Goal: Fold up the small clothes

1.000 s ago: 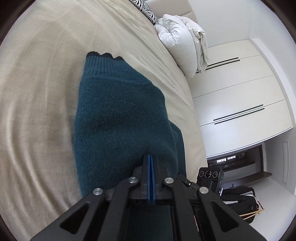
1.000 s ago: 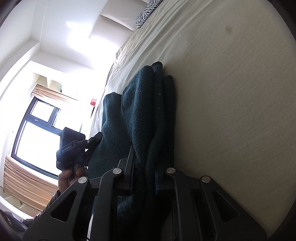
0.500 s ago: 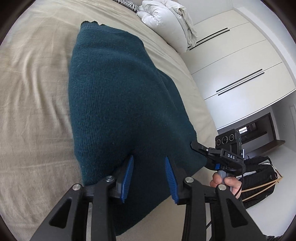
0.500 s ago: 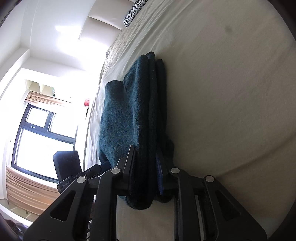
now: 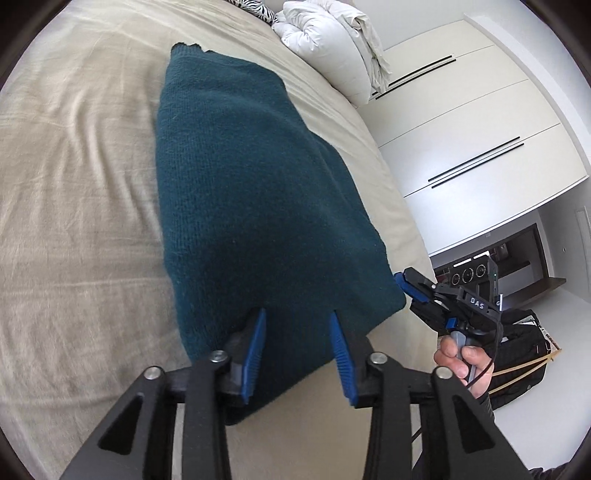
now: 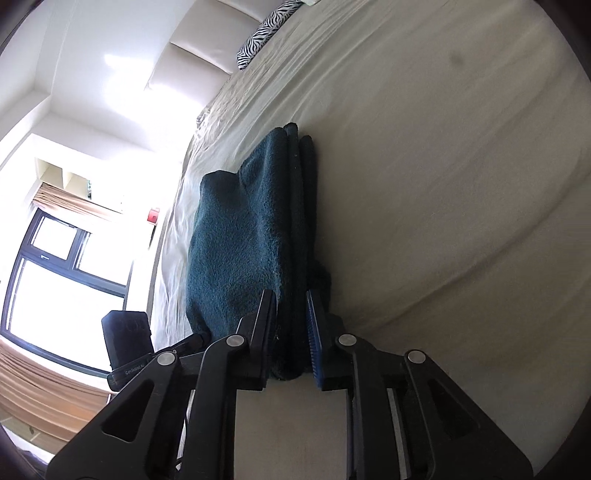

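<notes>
A teal knitted garment [image 5: 251,184] lies folded in a long strip on the beige bed [image 5: 74,221]. My left gripper [image 5: 297,314] hovers over its near end. Its jaws are opening, and the blue pads [image 5: 255,354] stand apart without pressing on the cloth. In the right wrist view the garment [image 6: 236,251] shows as stacked layers. My right gripper [image 6: 290,295] is shut on their near edge, and fabric fills the gap. The left wrist view shows the right gripper [image 5: 408,284] at the garment's near right corner, held by a hand [image 5: 458,362].
A white duvet [image 5: 332,44] and a zebra pillow [image 6: 266,33] lie at the far end of the bed, by the headboard [image 6: 192,48]. White wardrobe doors [image 5: 461,122] and a dark bag [image 5: 524,362] lie beyond the bed's right edge. A bright window [image 6: 55,280] is on the other side.
The left gripper's jaws went from shut on the cloth to apart, and it drew back to the garment's near end. The garment now lies flatter. The right gripper kept hold of the folded edge.
</notes>
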Available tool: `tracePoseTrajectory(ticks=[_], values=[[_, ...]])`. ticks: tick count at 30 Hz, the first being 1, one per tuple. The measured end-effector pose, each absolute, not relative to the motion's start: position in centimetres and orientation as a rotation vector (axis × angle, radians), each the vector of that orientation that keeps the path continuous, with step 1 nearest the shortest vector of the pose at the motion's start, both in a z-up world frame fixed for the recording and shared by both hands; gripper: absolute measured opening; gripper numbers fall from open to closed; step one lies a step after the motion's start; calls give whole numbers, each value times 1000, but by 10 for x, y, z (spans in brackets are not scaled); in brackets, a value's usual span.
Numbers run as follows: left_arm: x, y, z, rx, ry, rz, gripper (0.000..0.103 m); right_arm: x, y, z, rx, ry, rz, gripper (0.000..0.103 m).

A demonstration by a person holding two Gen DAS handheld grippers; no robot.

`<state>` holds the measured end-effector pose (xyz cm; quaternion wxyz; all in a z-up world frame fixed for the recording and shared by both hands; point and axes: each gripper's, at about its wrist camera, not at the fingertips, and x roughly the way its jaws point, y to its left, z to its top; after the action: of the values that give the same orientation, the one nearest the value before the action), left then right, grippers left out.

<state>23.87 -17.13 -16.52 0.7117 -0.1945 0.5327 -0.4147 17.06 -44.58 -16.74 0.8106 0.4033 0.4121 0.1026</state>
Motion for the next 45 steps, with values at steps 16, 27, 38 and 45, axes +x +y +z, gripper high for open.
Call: tracePoseTrajectory(ticks=[16,27,38,45], values=[[231,-146,-147,-424,1116,-907,57,157,-434,-170,889,923,341,18],[291,-173,-143,-396,1086,-835,63,285,-439,-179,958,943,264,21],[290,-112,-132,-535,967,-786,79,238,-503,-164,925,834,118,59],[289,-100,-171,-599,1103,-741,80,251,-491,-171,886,945,211,68]])
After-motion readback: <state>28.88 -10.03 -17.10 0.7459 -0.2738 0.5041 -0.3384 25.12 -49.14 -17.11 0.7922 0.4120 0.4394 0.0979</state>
